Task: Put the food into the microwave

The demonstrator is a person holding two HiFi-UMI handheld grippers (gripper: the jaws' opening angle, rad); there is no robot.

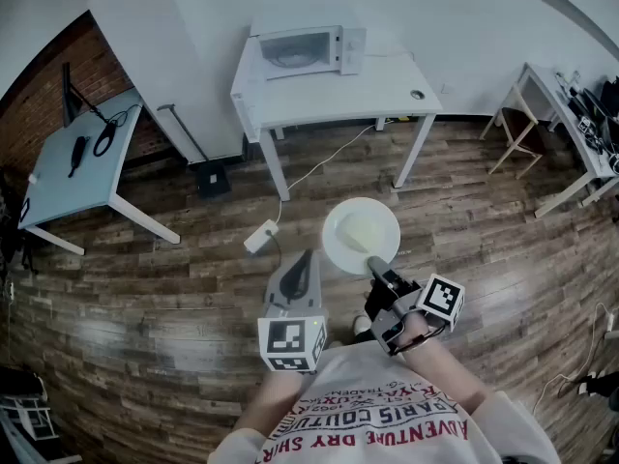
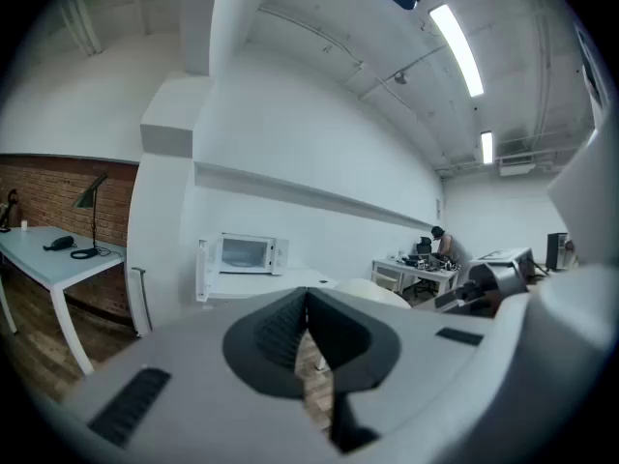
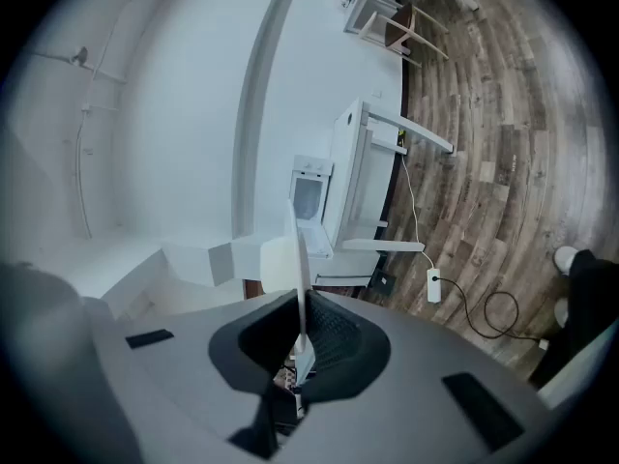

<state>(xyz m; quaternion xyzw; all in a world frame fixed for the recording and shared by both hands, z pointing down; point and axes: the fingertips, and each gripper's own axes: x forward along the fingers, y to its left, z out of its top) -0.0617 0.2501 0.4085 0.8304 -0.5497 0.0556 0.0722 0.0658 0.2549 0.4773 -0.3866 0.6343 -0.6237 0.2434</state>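
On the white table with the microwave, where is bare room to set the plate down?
Free: the table right of the microwave, up to the small round object near its front corner, and the front strip. Tight: the left end.

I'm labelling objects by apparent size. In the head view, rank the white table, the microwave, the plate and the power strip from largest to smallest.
1. white table
2. microwave and plate: these look about alike. The plate is nearer the camera, so I won't rank them.
3. power strip
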